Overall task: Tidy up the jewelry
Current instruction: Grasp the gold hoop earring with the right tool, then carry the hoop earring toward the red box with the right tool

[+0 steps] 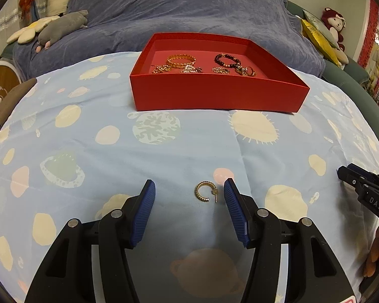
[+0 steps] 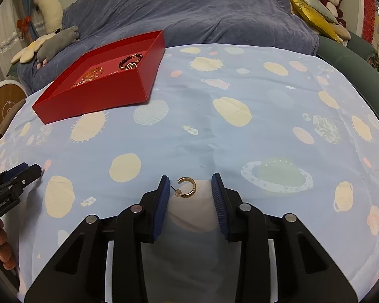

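Observation:
Two gold hoop earrings lie on the light blue planet-print cloth (image 1: 88,151). One earring (image 1: 197,192) rests between the blue pads of my left gripper (image 1: 189,184), nearer the right pad, and neither pad touches it. The other earring (image 2: 192,191) lies between the pads of my right gripper (image 2: 190,178), its post close to the left pad, with no pad pressing on it. Both grippers point down at the cloth, jaws apart. Farther back stands an open red box (image 1: 214,96) (image 2: 101,96) holding a gold bangle (image 1: 181,59), a dark bead bracelet (image 1: 227,59) (image 2: 128,60) and chains.
Behind the cloth is a sofa under a blue-grey cover (image 1: 189,7) with plush toys (image 1: 60,25) at left and gold cushions (image 2: 313,17) at right. My right gripper (image 1: 346,173) shows at the left wrist view's right edge; my left gripper (image 2: 30,173) shows at the right wrist view's left edge.

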### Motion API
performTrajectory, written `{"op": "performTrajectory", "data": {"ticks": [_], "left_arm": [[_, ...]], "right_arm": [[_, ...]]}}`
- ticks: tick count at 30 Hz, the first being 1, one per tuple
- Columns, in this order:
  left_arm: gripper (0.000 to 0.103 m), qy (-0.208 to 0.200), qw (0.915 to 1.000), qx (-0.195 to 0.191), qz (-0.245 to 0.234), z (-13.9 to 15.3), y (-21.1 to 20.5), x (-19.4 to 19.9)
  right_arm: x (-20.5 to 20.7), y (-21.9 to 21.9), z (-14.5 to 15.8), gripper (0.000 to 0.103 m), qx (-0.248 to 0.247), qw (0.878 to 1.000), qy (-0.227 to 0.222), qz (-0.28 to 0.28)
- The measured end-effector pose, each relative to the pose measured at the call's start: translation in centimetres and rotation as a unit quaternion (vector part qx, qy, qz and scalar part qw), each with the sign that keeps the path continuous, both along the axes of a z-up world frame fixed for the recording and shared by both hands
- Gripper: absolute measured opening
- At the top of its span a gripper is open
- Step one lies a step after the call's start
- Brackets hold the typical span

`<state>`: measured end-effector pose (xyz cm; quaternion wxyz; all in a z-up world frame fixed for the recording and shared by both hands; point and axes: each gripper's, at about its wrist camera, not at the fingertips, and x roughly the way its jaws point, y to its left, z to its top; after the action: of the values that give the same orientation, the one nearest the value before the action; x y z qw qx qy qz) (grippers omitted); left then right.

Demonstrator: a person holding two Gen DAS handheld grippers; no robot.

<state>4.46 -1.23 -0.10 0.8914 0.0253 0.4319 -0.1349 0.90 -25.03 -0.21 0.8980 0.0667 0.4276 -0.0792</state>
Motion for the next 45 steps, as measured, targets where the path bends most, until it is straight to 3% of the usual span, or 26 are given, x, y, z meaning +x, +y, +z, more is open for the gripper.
{"op": "performTrajectory", "data": {"ticks": [3,8,14,32,45], "left_arm": [[0.051,0.000,1.0000,0.004,0.001,0.0,-0.1,0.0],[0.029,-0.002,1.0000,0.001,0.006,0.0,0.2,0.0],[0.015,-0.001,0.9999,-0.004,0.010,0.1,0.4,0.0],[0.015,0.001,0.9998,-0.014,0.010,0.0,0.6,0.1],[0.014,0.006,0.9986,-0.042,0.032,0.5,3.0,-1.2]], "right_arm": [[0.1,0.0,0.0,0.033,-0.002,1.000,0.001,0.000],[0.1,0.0,0.0,0.032,-0.002,1.000,0.001,-0.002],[-0.1,-0.6,0.0,0.027,0.012,1.000,-0.003,-0.009],[0.0,-0.4,0.0,0.025,-0.002,1.000,0.000,-0.012],[-1.8,-1.3,0.5,0.020,0.031,0.999,-0.008,-0.004]]}}
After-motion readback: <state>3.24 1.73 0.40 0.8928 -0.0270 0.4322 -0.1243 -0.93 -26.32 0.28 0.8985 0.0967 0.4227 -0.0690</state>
